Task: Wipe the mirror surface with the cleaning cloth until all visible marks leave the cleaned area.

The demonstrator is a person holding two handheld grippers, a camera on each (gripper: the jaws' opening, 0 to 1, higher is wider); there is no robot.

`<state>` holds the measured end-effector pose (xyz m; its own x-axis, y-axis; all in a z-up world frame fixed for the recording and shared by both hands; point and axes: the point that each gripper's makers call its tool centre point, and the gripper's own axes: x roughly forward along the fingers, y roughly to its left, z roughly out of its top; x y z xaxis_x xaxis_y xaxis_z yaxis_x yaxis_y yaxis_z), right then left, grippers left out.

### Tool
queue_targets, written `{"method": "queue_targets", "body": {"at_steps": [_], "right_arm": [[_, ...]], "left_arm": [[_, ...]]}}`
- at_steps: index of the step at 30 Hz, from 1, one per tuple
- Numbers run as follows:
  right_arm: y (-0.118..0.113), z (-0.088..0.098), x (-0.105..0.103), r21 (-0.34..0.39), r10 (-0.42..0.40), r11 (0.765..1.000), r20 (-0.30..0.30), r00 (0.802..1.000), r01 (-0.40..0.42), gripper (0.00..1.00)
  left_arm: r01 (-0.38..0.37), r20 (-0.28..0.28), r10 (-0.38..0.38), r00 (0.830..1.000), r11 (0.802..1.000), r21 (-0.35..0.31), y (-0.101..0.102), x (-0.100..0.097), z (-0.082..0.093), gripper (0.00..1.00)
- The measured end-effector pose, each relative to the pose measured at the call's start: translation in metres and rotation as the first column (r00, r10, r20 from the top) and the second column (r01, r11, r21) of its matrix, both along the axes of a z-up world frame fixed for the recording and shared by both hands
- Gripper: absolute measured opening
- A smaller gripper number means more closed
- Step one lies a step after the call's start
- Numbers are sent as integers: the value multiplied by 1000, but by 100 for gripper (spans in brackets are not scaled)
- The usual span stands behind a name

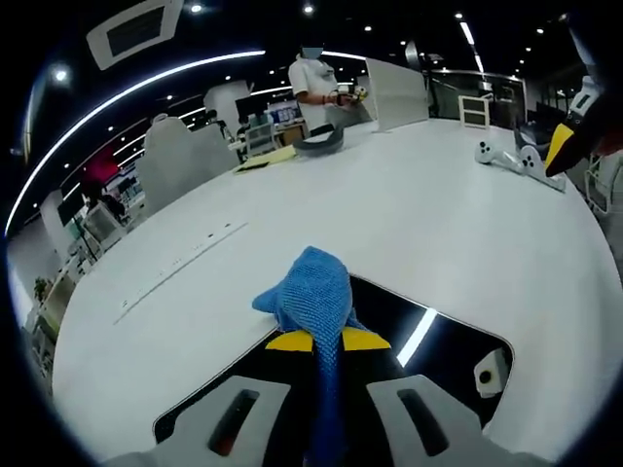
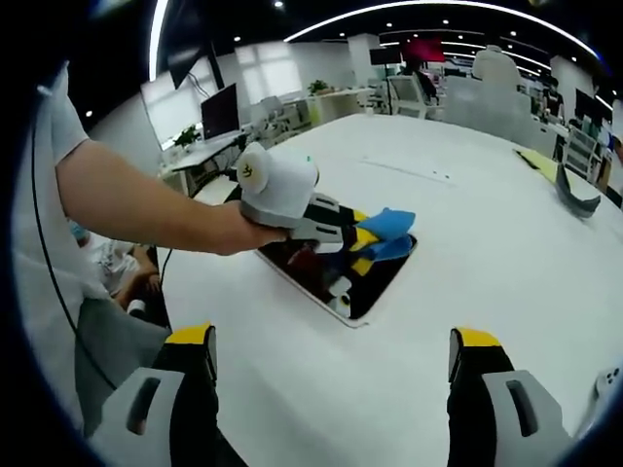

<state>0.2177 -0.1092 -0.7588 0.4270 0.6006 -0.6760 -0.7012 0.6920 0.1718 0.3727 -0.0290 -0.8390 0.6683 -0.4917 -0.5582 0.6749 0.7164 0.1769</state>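
Observation:
A flat dark mirror (image 1: 438,341) lies on the white table (image 1: 389,214), reflecting a ceiling light strip. My left gripper (image 1: 328,340) is shut on a blue cleaning cloth (image 1: 310,292), which bunches above the mirror's near-left part. In the right gripper view, a person's hand holds the left gripper (image 2: 375,238) with the blue cloth (image 2: 387,226) over the mirror (image 2: 336,277). My right gripper (image 2: 331,355) stands open over bare table, well short of the mirror, with nothing between its fingers. Its yellow tip (image 1: 560,146) enters the left gripper view at the far right.
A small white object (image 1: 490,373) sits by the mirror's right part. White gear (image 1: 506,156) lies on the far right of the table, a dark curved object (image 1: 319,143) and yellow sheet (image 1: 263,159) at the far edge. A person (image 1: 316,88) stands beyond. Desks and monitors (image 2: 219,112) line the room.

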Motion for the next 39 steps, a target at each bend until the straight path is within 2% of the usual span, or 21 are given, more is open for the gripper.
{"method": "queue_targets", "body": {"at_steps": [9,12,28,35,39], "right_arm": [[-9,-3,0,2,-21,1000,-11,1000,21,100],[-8,-3,0,6,-24,1000,-13,1000,24,100],[-3,-9,-5,10,-20,1000,-29,999,20,100],[-3,-8,-5,15,-23,1000,-30,999,24,100],[-4,-6,-4,13,-22,1000,-27,999,22,100]], "left_arm": [[9,-8,-9,1000,1000,-13,-9,-2,0,5],[10,-25,-11,1000,999,-34,-12,-3,0,5],[53,-16,-53,998,998,-45,-21,-6,0,5],[46,-27,-48,998,997,-64,-22,-6,-1,5],[61,-20,-62,998,997,-46,-23,-7,0,5]]}}
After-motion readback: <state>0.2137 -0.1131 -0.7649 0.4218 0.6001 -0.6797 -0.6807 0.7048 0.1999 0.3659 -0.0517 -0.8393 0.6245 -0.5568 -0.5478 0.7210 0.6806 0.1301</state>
